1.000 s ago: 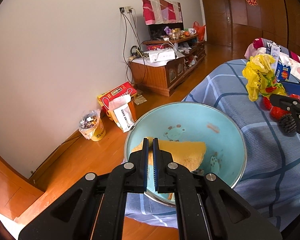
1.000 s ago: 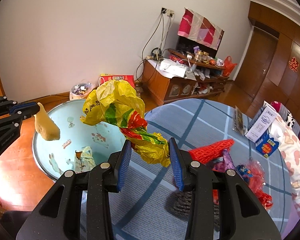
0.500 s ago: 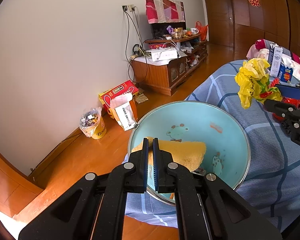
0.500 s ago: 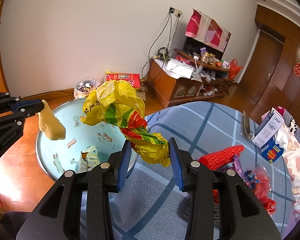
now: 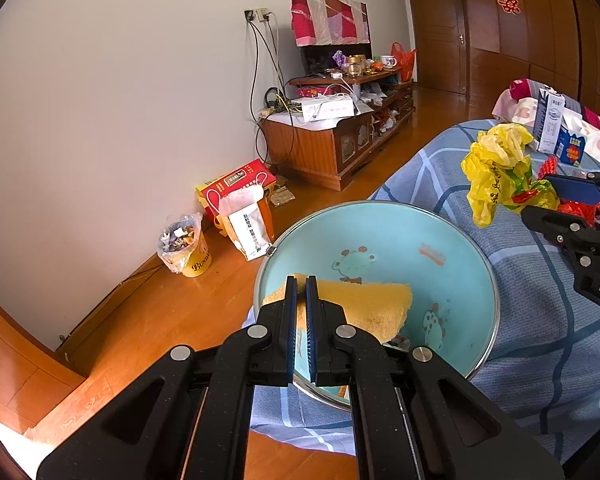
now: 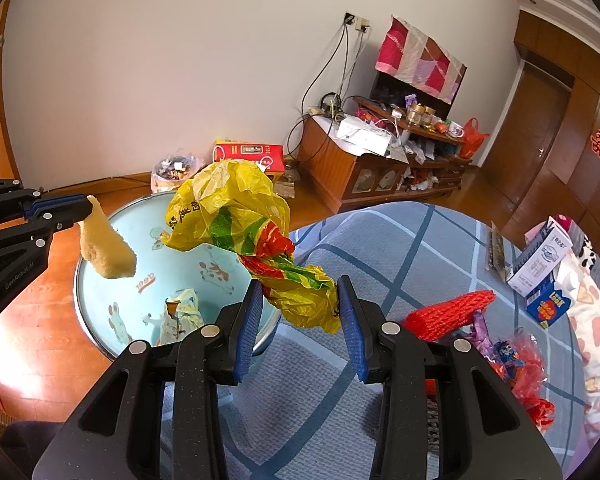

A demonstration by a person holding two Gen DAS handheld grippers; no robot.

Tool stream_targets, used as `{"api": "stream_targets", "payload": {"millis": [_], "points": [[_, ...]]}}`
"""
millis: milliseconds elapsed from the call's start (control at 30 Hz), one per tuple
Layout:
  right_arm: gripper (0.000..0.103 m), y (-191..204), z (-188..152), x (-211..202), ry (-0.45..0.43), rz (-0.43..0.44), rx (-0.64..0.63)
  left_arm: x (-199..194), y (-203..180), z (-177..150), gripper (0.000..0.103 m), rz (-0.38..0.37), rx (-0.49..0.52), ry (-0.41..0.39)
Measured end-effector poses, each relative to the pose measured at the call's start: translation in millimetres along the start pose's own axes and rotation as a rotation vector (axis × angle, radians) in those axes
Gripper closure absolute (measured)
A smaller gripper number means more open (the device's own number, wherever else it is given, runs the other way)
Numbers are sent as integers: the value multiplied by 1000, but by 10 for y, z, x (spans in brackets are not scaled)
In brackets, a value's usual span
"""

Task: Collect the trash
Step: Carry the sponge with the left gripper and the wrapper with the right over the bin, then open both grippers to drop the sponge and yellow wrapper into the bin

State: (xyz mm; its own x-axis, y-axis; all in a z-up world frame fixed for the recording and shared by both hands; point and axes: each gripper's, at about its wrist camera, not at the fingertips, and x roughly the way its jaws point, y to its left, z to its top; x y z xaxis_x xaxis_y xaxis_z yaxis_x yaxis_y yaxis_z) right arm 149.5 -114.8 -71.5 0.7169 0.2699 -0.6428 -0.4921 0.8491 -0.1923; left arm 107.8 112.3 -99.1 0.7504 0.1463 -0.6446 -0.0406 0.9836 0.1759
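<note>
While the left gripper (image 5: 301, 304) pinches a yellow sponge (image 6: 106, 246) above the basin (image 5: 460, 236), the right gripper (image 6: 299, 308) clamps a crumpled bag (image 6: 236, 216) by its tail beside the rim; released early, it could fall on the bed (image 6: 400, 248).

Sponge (image 5: 364, 306): near edge hidden behind the left gripper (image 5: 301, 316) fingers in the left wrist view.
Basin (image 6: 100, 312): near rim covered by the right gripper (image 6: 300, 312); its right side hidden behind the yellow bag (image 6: 236, 216).
Bag print: characters too crumpled to read.
Red net (image 6: 448, 312): near part hidden by the right gripper's body.
Carton (image 5: 550, 126): label too small to read.
</note>
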Motion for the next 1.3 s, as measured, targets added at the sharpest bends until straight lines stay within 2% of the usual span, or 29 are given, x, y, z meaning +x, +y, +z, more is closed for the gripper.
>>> {"api": "stream_targets", "payload": {"millis": [400,567,600,633,667,733,933,1300], "points": [[64,94,16,53,9,15,-19,-13,-22,-10,98,-8,-3,2],[63,131,18,71,8,38,-25,-20,-49,-10,94,-25,-6,5],[59,141,15,75,7,46,-26,-23,-48,-10,93,-25,-8,4],[52,150,10,78,6,54,-26,-30,-51,-7,84,-24,-11,4],[50,155,3,80,4,55,-25,-31,-51,-5,73,-22,-14,1],[47,162,-3,86,4,54,-23,-40,-62,-6,65,-17,-14,-2],[41,145,-28,83,8,42,-21,-30,-83,-8,52,-12,-15,-2],[39,40,-143,6,8,24,-2,42,-88,-43,48,-21,-10,21]]}}
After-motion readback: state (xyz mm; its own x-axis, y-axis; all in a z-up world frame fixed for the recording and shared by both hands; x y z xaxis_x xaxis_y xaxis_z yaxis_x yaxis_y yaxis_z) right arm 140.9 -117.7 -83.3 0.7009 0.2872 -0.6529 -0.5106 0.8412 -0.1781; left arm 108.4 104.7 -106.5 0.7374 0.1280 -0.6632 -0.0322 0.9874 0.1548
